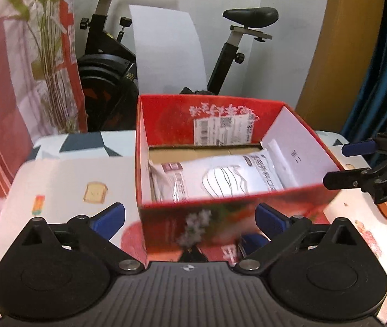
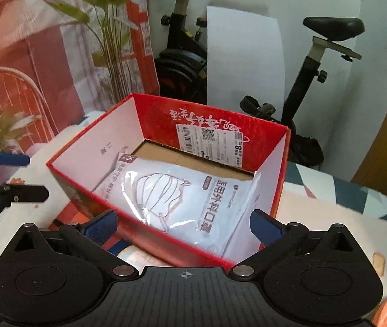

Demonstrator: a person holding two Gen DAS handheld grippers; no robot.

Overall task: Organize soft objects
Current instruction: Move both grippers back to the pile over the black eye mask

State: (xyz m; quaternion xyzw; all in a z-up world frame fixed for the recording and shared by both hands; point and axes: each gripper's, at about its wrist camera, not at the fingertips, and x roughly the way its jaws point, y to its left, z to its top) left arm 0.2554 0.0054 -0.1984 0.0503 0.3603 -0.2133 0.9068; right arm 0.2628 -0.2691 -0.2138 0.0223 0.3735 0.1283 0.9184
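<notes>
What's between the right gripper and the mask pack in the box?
In the right wrist view, only the red box's near wall separates the open right gripper from the mask pack lying inside.

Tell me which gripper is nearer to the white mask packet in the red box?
Right. The right gripper hangs over the box's near corner, almost above the mask packet. The left gripper faces the red box from outside.

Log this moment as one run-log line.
left gripper: open, empty | right gripper: open, empty | face mask pack: lying inside red box | both grippers flank box
</notes>
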